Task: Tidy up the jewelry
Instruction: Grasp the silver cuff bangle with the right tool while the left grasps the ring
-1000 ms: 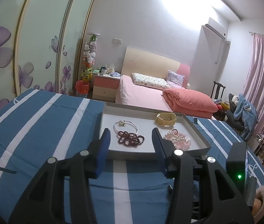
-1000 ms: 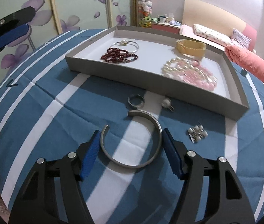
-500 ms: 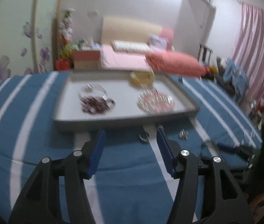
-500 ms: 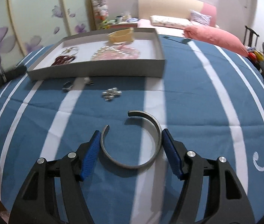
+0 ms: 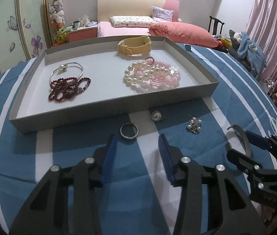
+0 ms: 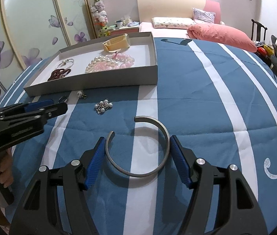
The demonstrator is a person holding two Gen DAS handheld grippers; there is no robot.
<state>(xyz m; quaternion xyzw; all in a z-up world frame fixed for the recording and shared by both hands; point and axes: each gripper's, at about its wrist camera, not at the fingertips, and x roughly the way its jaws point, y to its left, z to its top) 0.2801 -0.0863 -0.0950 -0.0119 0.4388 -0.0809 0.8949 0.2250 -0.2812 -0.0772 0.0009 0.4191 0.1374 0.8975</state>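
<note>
A grey tray (image 5: 116,108) holds a silver bangle (image 5: 68,69), dark red beads (image 5: 68,89), pearl and pink beads (image 5: 152,76) and a yellow band (image 5: 134,46). On the blue striped cloth before it lie a silver ring (image 5: 129,131), a pearl earring (image 5: 156,116) and a pearl cluster (image 5: 194,125). My left gripper (image 5: 137,148) is open and empty, just short of the ring. My right gripper (image 6: 138,154) is shut on a silver open cuff (image 6: 138,146), off to the tray's right; it also shows in the left wrist view (image 5: 240,139).
The tray (image 6: 91,80) lies on a cloth-covered surface with white stripes (image 6: 148,105). Beyond are a bed with a pink quilt (image 6: 220,35), a nightstand (image 6: 122,30), sliding wardrobe doors (image 6: 30,29) and a pink curtain (image 5: 271,29).
My left gripper has swung down toward the ring in front of the tray. My right gripper, still on the cuff, has moved right and away from the tray.
</note>
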